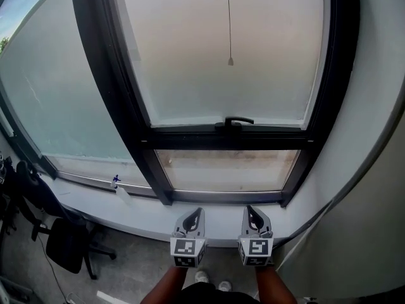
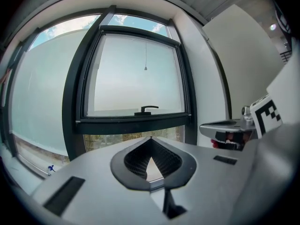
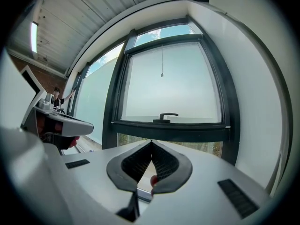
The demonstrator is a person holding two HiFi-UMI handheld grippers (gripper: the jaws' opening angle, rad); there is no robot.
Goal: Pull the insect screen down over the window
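Note:
A dark-framed window [image 1: 145, 138] fills the head view, with a black handle [image 1: 234, 121] on its lower rail. A thin pull cord ending in a small knob [image 1: 230, 61] hangs in front of the pale upper pane; the screen itself does not show as a separate thing. Both grippers are low in front of the sill, well below the cord and handle. My left gripper [image 1: 197, 213] is shut and empty, and so is my right gripper [image 1: 251, 210]. The left gripper view shows its tips [image 2: 150, 138] met under the handle [image 2: 147, 109]. The right gripper view shows the same [image 3: 151, 141].
A white sill ledge [image 1: 139, 211] runs below the window, with a small blue object [image 1: 116, 180] on it at the left. A black office chair [image 1: 66, 242] stands on the floor at lower left. A white wall [image 1: 373, 170] closes the right side.

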